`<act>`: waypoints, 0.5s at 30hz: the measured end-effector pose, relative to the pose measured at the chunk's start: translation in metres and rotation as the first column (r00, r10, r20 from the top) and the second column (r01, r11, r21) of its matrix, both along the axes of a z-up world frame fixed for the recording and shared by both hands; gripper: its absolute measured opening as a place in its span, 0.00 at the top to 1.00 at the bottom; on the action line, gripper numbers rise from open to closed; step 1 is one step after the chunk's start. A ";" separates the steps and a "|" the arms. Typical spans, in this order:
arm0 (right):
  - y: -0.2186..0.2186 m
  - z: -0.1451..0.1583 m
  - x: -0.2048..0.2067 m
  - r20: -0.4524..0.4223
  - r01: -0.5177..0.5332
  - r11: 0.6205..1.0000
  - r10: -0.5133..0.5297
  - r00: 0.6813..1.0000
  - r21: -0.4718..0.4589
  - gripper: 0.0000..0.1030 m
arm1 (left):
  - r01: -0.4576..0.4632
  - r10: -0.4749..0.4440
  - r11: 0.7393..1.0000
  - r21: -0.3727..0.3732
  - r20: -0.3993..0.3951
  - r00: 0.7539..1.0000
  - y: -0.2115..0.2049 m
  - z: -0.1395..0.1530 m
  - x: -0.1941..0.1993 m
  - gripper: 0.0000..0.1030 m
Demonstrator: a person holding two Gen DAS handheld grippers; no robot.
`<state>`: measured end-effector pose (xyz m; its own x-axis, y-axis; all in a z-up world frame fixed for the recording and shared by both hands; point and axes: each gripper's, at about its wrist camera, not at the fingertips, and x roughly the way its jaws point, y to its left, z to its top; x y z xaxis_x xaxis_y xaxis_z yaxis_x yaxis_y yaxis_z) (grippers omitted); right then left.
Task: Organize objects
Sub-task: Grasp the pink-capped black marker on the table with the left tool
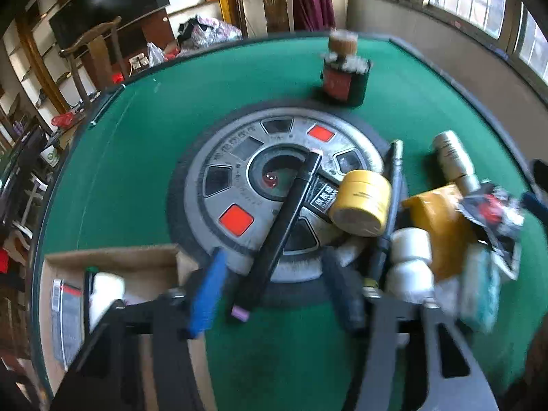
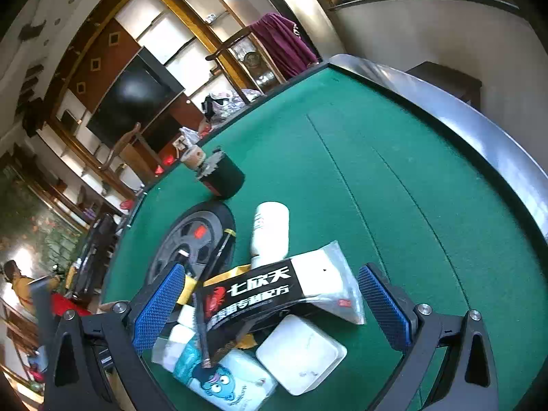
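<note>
My left gripper (image 1: 274, 287) is open over a long black pen-shaped tube (image 1: 284, 226) that lies between its blue-padded fingers (image 1: 205, 294) on the round silver centre disc (image 1: 239, 178) of the green table. A yellow jar (image 1: 363, 202), a second black tube (image 1: 390, 202), white bottles (image 1: 411, 257) and an orange packet (image 1: 441, 226) lie to its right. My right gripper (image 2: 274, 308) is open around a black-and-white sachet (image 2: 274, 291). Below the sachet lie a white square box (image 2: 301, 352) and a tissue pack with a blue cartoon (image 2: 222, 376).
An open cardboard box (image 1: 137, 263) with a few items sits at the left near the left gripper. A dark cup holding items (image 1: 346, 75) stands at the far side. A white bottle (image 2: 270, 229) lies beyond the sachet. The table rim (image 2: 462, 120) curves on the right.
</note>
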<state>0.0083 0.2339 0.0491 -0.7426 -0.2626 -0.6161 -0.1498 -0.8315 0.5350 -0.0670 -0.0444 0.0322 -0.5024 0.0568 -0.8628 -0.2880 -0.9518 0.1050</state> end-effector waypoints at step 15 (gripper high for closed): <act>-0.006 -0.005 -0.001 0.022 -0.034 0.999 0.035 0.999 -0.039 0.00 | 0.009 -0.009 0.998 0.060 0.006 1.000 0.008 -0.006 0.013 0.86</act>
